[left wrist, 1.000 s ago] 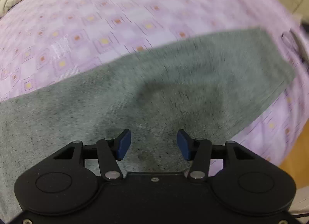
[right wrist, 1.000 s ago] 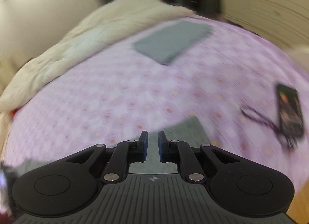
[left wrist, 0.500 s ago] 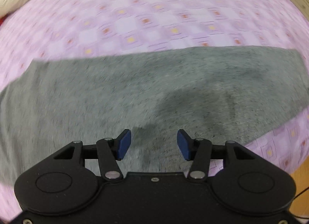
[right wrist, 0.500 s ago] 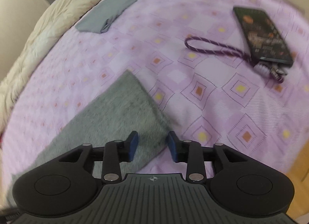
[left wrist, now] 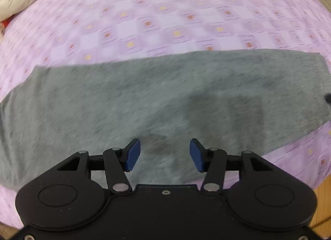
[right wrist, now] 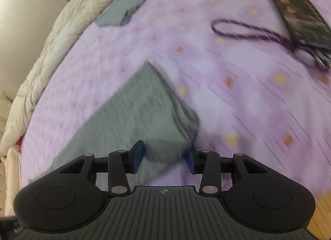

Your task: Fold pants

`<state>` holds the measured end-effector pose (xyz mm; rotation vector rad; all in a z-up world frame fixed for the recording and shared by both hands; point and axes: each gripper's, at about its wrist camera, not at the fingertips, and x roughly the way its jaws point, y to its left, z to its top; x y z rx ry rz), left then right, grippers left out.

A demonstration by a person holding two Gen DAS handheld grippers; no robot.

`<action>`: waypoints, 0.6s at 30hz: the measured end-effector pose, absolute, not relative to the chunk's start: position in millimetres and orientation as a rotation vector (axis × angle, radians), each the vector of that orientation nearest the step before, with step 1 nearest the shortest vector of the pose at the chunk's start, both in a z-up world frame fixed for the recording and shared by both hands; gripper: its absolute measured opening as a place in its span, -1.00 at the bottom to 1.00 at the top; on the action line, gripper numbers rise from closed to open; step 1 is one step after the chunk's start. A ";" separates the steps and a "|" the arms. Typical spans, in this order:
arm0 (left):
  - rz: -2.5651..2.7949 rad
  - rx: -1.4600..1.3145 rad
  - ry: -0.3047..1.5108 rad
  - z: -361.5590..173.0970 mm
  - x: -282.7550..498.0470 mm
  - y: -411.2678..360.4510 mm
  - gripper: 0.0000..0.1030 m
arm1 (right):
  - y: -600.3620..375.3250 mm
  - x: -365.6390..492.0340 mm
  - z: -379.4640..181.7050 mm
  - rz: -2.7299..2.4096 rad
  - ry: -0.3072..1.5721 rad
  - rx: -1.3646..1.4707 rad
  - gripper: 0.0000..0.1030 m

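Risk: the right tool sits over the end corner of the grey pants, where the cloth is bunched into a small ridge. A close here may catch only the top layer, or pinch the purple bedsheet along with it, and the fold would drag crooked. The phone and its cord lie well ahead and right of this tool; a wide swing could snag the cord.

Right tool: jaws opening, fairly wide, pants corner between the pads, not pressed.

Left tool: about half open, holding nothing, above the pants, which lie flat across the bed just ahead of it. Contact with cloth: cannot tell.
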<state>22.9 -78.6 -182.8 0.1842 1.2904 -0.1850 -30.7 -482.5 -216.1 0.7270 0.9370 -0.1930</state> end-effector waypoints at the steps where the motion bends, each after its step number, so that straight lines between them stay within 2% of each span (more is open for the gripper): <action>1: -0.196 0.192 1.286 -183.2 26.5 -84.3 0.12 | -484.3 -24.9 -216.1 -0.204 0.930 0.732 -0.23; 2: -0.206 0.202 1.280 -183.8 31.2 -90.7 0.12 | -486.6 -19.8 -214.5 -0.213 0.931 0.750 -0.25; 4: -0.220 0.208 1.264 -185.3 41.1 -100.6 0.12 | -488.4 -14.3 -209.0 -0.210 0.921 0.776 -0.79; 12: -0.201 0.164 1.252 -213.0 107.0 -125.7 0.12 | -466.5 -18.4 -153.9 -0.104 0.841 0.604 -0.79; 15: -0.217 0.240 1.217 -222.2 115.0 -136.4 0.22 | -453.4 -20.5 -135.9 -0.100 0.824 0.559 -0.79; 18: -0.276 0.267 1.208 -214.6 117.1 -134.9 0.15 | -434.0 -18.1 -116.7 -0.108 0.805 0.505 -0.79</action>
